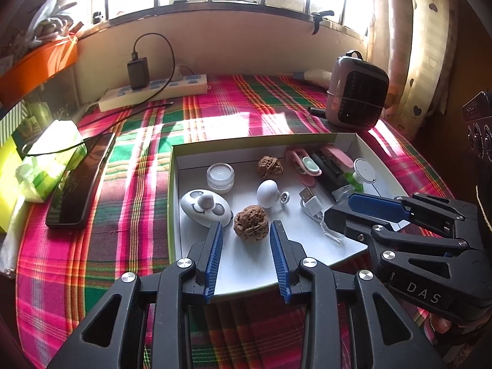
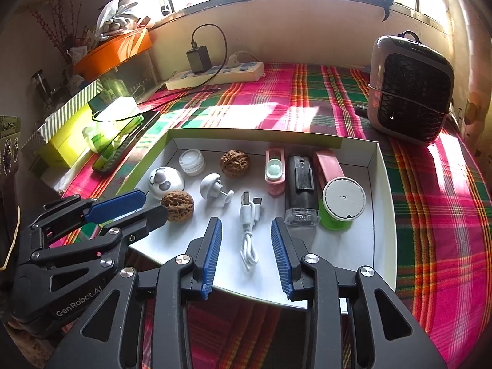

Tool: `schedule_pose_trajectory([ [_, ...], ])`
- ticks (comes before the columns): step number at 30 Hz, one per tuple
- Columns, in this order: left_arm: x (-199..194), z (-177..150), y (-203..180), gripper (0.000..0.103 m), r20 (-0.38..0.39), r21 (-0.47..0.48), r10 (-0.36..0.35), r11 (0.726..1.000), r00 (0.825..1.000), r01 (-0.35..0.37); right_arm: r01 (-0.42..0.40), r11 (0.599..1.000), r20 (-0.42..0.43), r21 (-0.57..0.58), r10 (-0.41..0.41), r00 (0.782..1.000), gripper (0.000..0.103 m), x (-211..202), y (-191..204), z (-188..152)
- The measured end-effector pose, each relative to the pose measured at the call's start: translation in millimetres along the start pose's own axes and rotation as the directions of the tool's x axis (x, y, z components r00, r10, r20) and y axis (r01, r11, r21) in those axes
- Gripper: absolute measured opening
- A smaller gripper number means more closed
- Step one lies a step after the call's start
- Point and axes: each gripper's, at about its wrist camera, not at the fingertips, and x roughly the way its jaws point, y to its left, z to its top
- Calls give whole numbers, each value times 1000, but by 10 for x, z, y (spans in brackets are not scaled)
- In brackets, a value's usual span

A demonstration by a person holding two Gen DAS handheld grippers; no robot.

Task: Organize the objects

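A white shallow box [image 1: 246, 273] [image 2: 381, 184] lies on the plaid cloth and holds small items. My left gripper [image 1: 246, 230] is open, its jaws on either side of the near walnut [image 1: 251, 222] [image 2: 178, 205], without touching it. My right gripper [image 2: 246, 226] is open over the white USB cable [image 2: 250, 227] [image 1: 312, 204]. Each gripper shows in the other's view, the right one [image 1: 341, 207], the left one [image 2: 150, 204]. Also in the box: a second walnut [image 1: 270, 167] [image 2: 235, 159], a small jar [image 1: 220, 177], a white smiley case [image 1: 205, 207], a white mushroom figure [image 1: 268, 193], a black device [image 2: 301, 186], a pink clip [image 2: 274, 170].
A black phone [image 1: 80, 181] leans on a green tissue pack [image 1: 49, 160] at the left. A power strip [image 1: 153, 90] with a charger lies at the back. A small heater [image 1: 356, 92] [image 2: 410, 90] stands at the back right. An orange tray [image 1: 37, 64] sits on the left shelf.
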Motion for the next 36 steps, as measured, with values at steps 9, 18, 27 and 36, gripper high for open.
schedule_pose_trajectory([
  [9,-234,-124,-56,30,26,-10,41,999,999,-41,47,999,43,4,-47,998,46,-264,90,-156],
  [18,-387,-318,-137,30,27,-10,70,998,997,-69,95,995,42,21,-96,994,47,-433,136,-397],
  [27,-392,-521,-201,30,-7,-10,83,997,997,-83,138,990,7,20,-138,990,52,-437,134,-630],
  [36,-326,-725,-265,30,-50,-7,84,996,995,-84,181,983,-36,31,-180,983,53,-415,93,-816],
])
